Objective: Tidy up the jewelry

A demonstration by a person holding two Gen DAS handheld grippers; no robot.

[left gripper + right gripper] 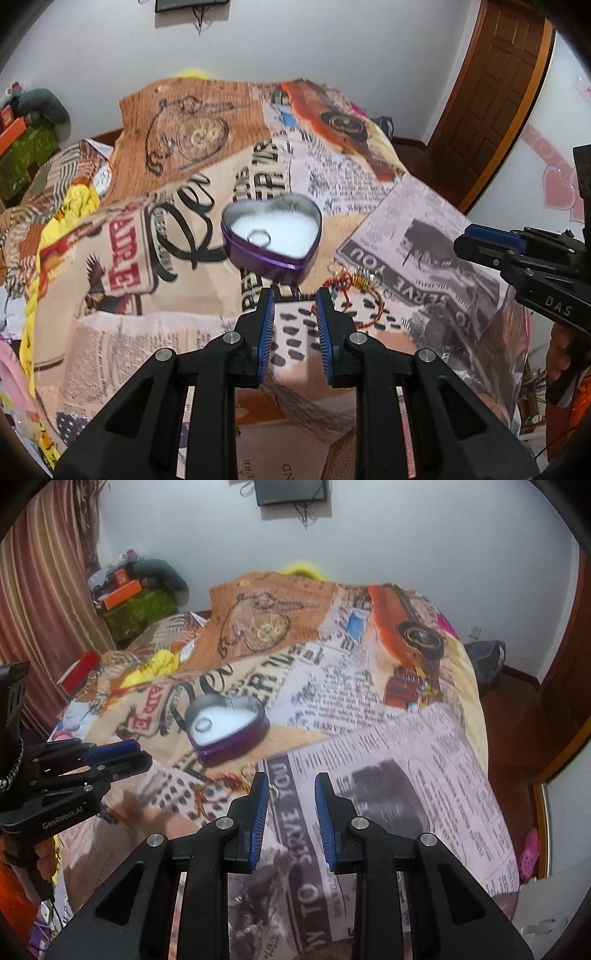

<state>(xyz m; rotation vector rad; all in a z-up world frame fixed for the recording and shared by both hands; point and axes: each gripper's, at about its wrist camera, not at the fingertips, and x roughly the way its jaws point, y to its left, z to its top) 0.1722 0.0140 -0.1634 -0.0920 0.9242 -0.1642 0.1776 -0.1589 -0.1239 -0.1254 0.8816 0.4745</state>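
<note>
A purple heart-shaped tin [272,236] with white lining lies open on the printed bedspread [184,332]; a silver ring [260,237] lies inside it. The tin [226,727] and ring [204,724] also show in the right wrist view. A tangle of red cord bracelets and gold jewelry [352,291] lies just right of the tin's tip. My left gripper [295,301] is open and empty, hovering just before the tin, left of the tangle. My right gripper [291,786] is open and empty, right of the jewelry tangle [225,786]. Each gripper shows from the side in the other's view.
The bedspread [406,738] covers a bed with a newspaper print. Boxes and clutter [136,598] stand at the far left by a curtain [44,590]. A wooden door [491,92] is at the right. The bed edge drops to a wooden floor [517,738].
</note>
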